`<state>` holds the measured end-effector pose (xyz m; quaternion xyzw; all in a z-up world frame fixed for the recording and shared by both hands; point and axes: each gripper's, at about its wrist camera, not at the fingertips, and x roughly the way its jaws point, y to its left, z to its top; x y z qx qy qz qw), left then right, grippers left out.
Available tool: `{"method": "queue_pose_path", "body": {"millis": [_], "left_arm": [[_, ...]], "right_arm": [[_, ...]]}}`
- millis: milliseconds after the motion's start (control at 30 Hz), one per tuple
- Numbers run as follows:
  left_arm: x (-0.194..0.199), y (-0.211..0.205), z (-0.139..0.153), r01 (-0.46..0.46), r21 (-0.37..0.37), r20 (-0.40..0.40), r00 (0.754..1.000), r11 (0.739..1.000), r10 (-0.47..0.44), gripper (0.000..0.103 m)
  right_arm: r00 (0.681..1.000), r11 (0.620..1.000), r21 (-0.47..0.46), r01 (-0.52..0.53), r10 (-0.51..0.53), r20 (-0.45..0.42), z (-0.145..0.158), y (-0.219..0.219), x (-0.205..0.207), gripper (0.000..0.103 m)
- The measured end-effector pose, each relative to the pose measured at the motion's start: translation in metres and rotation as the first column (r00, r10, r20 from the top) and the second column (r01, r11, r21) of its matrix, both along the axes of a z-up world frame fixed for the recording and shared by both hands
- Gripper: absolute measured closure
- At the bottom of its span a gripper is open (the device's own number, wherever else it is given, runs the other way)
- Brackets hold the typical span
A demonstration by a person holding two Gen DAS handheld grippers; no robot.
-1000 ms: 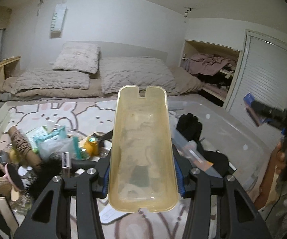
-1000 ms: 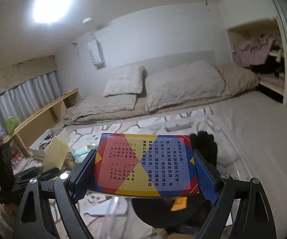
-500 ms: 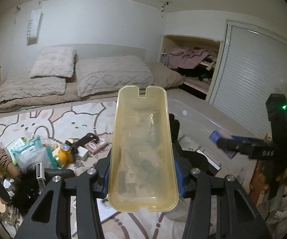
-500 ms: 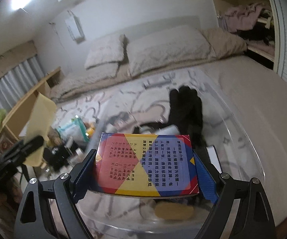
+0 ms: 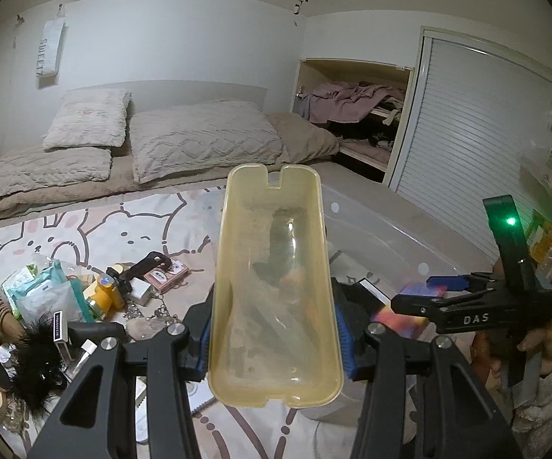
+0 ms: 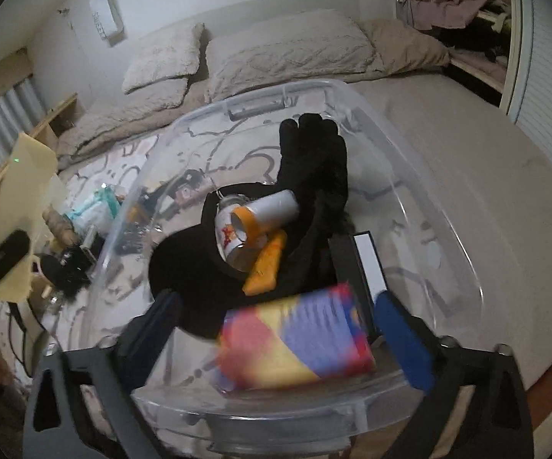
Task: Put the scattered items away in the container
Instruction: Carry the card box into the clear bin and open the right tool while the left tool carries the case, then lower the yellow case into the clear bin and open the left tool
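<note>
R gripper [image 6: 287, 329] just opened; 1 box [image 6: 295, 342] loose, 1 bin [image 6: 448, 229].

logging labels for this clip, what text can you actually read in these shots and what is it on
"DAS": on the right hand-held gripper, left wrist view.
"SWEET": on the wall hanging; last letter unsure.
Colourful box: print blurred, unreadable.
Pink packet and can: markings too small.

The bin [image 6: 448, 206] sits on the rug [image 5: 96, 229], the bed [image 5: 161, 153] behind it. In the bin – a glove [image 6: 314, 160] at the back, a can [image 6: 234, 237] and tube [image 6: 266, 267] before it, a box [image 6: 295, 340] nearest. Left of the bin, clutter [image 5: 57, 298] lies on the rug – pouches, cards, a brush.
</note>
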<state>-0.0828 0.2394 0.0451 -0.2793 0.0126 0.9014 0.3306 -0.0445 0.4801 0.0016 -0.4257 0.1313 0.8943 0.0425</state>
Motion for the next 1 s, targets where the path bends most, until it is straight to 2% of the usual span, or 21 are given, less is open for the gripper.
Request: {"method": "queue_pose_path", "body": {"millis": [333,633,833,1000], "left_arm": [[0.005,0.02,-0.001,0.059,-0.005,0.018,0.998,0.998,-0.059,0.054],[0.005,0.038,-0.006,0.128,0.023,0.087,0.988,0.992,-0.13,0.054],[0.007,0.059,-0.009,0.181,0.019,0.122,0.976,0.983,-0.182,0.054],[-0.007,0.078,-0.009,0.189,0.021,0.158,0.969,0.982,-0.19,0.054]], "right_arm": [[0.999,1.0,-0.027,0.015,-0.016,-0.033,0.009,0.006,0.003,0.0],[0.992,0.997,-0.062,0.04,-0.047,-0.117,0.033,0.015,0.013,0.0],[0.987,0.995,-0.083,0.061,-0.073,-0.143,0.041,0.023,0.015,0.0],[0.986,0.995,-0.081,0.053,-0.065,-0.153,0.044,0.021,0.016,0.0]]}}
